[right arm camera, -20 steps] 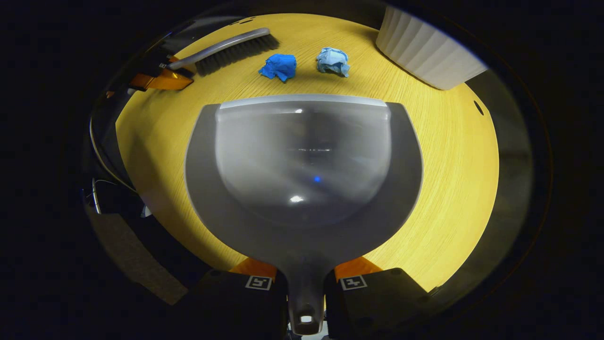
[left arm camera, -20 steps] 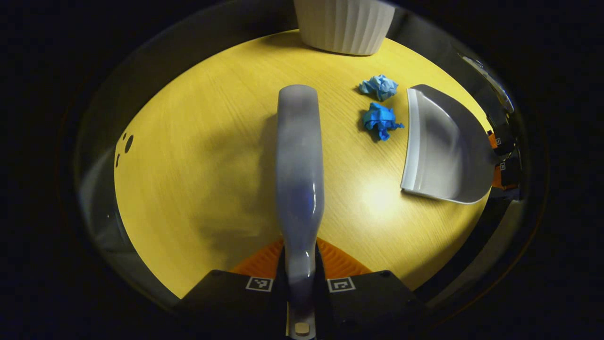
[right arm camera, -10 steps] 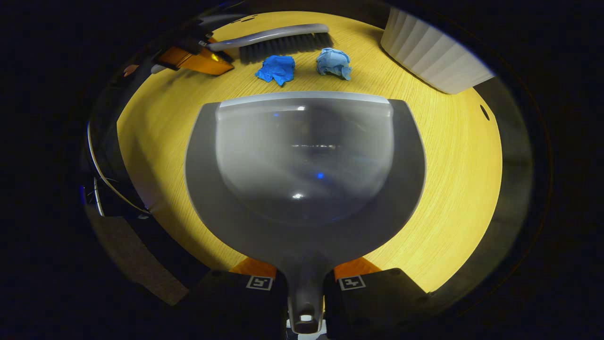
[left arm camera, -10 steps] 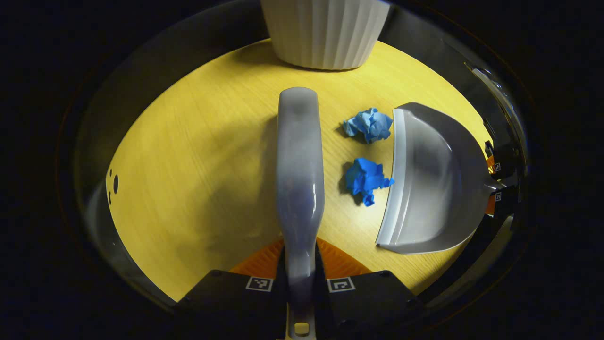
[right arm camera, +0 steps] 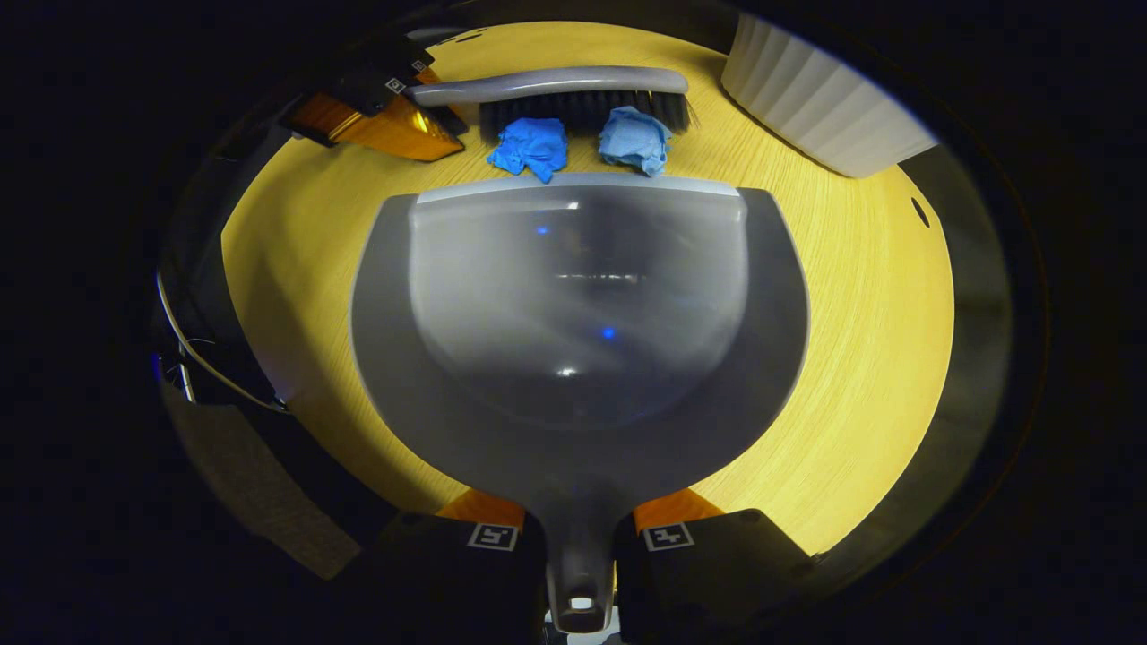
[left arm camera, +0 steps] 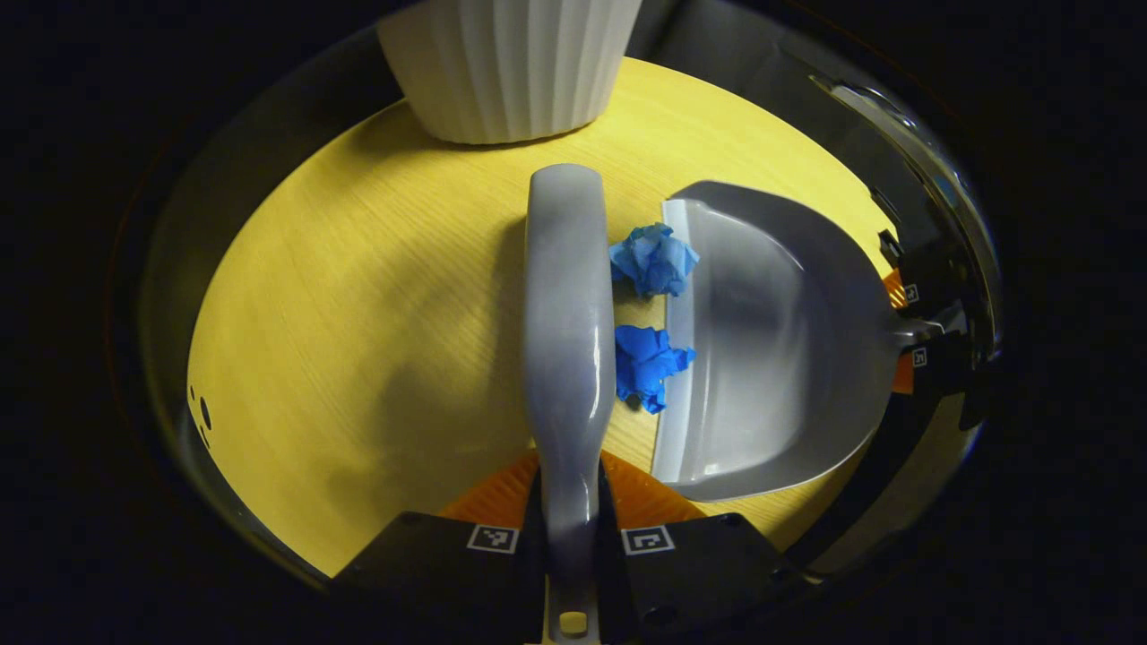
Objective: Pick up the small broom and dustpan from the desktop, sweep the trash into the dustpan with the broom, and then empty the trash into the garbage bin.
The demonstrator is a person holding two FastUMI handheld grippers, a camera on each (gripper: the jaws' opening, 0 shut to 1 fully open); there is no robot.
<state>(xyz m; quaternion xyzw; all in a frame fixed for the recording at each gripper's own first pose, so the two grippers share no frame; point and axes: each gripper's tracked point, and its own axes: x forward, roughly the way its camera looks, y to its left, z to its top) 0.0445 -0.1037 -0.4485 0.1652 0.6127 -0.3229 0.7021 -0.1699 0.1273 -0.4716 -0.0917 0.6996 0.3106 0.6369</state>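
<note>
Handles are being pinched by both grippers: the broom [left arm camera: 568, 322] is being held at its handle between the fingers of the left gripper [left arm camera: 570, 537], its grey back running straight ahead from the fingers, and the dustpan [right arm camera: 573, 322] is being held at its stub handle between the fingers of the right gripper [right arm camera: 581, 537], its tray spread just ahead of them. Just beyond the dustpan's front lip, the dark blue paper wad [right arm camera: 530, 146] and the pale blue paper wad [right arm camera: 634, 139] are being squeezed between lip and bristles on the yellow desktop [right arm camera: 860, 358]; the dark wad is touching the lip in the left gripper view, to the right of the broom. For the sweep to go well, the lip is best kept flat on the wood while the bristles are drawn squarely toward it, so that both wads are carried over the lip together and neither is flicked past a corner. Farther ahead, the white ribbed garbage bin [left arm camera: 506, 67] is standing beyond the broom's tip. Compared with half a second ago, the gap between broom and dustpan is being closed: the bristles, then apart from the wads, are now against them, and the bin is being seen nearer.
</note>
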